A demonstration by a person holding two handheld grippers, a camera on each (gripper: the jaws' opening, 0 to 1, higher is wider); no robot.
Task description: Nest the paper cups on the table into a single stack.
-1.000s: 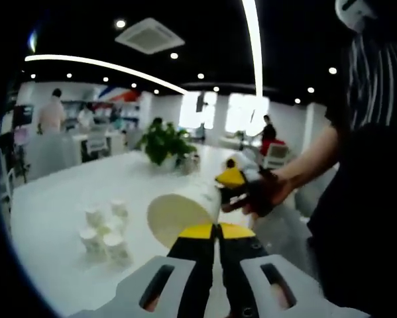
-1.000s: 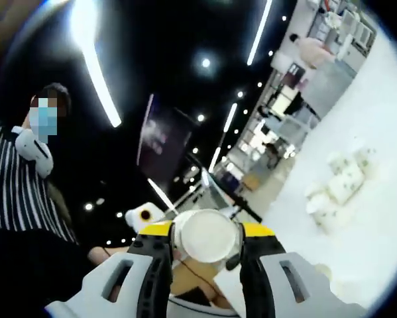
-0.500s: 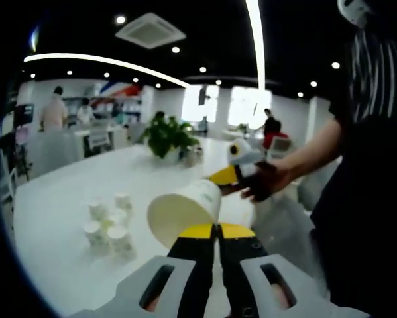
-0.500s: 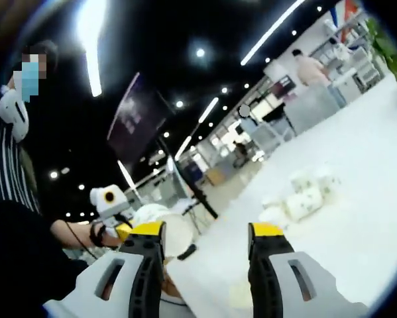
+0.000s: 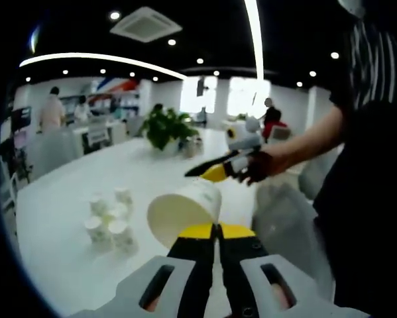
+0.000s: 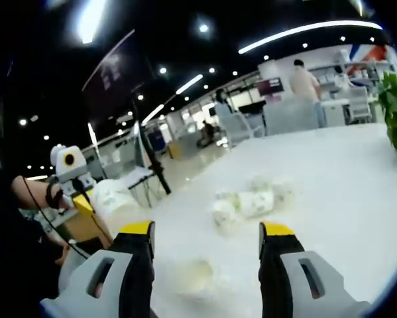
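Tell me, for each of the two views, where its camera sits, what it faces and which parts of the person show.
Left gripper view: rides the left gripper, shut on a paper cup, facing the white table; the person's forearm and right gripper enter from the right.
Right gripper view: rides the open right gripper, looking along the table; the person's hand with the left gripper shows at left.
Shared: the cluster of cups.
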